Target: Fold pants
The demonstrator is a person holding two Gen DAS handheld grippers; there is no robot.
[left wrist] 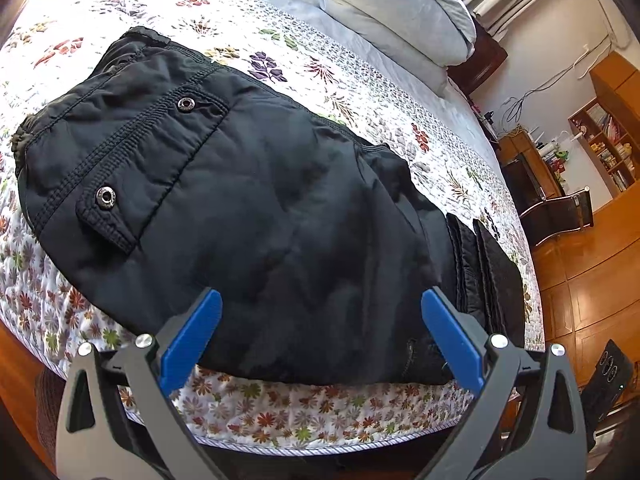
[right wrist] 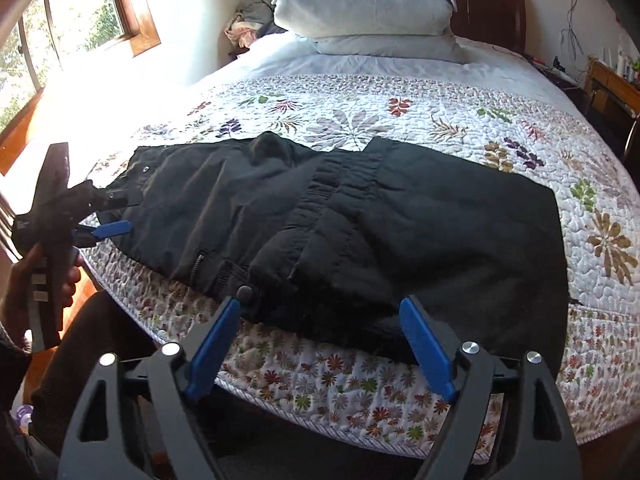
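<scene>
Pants, black and folded over on themselves, lie across the floral quilt near the foot of the bed, snap-button pocket flaps facing up. Left gripper hangs just above their near edge with blue fingers spread and nothing between them. Right gripper is likewise spread wide over the hem end, grasping nothing. Two pillows are stacked at the headboard.

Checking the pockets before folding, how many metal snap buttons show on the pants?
2: one snap on the upper pocket flap, one on the lower flap; others may be hidden.
</scene>
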